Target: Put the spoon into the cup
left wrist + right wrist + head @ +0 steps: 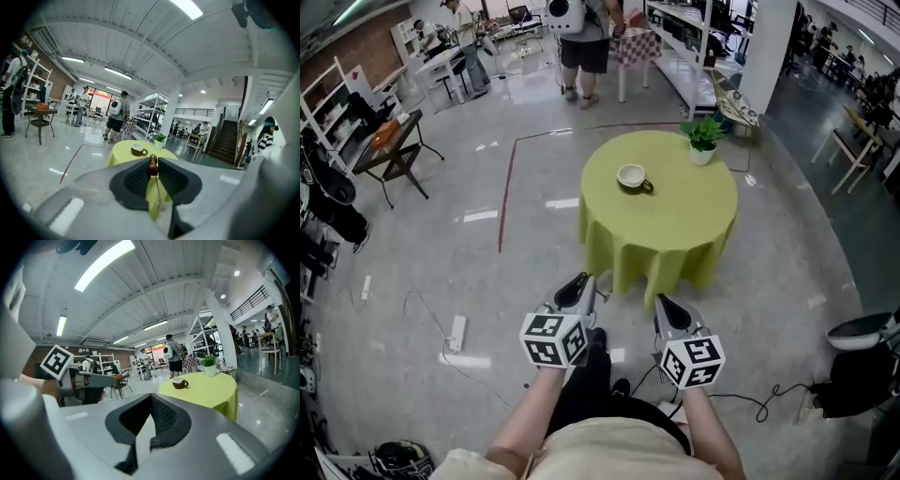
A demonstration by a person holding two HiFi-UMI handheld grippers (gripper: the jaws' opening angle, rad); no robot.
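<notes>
Head view: cup (632,176), plant (703,133) in pot (702,156)

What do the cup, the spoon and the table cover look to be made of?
Cup: glazed ceramic, seemingly; dark smooth outside, pale inside.
Spoon: thin metal-looking shaft with a shiny brown end, possibly wood or plastic.
Table cover: matte yellow-green cloth, hanging in soft folds.

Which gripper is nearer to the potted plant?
Right. The right gripper is short of the table on the potted plant's side; the left gripper, holding the spoon, is farther left.
</notes>
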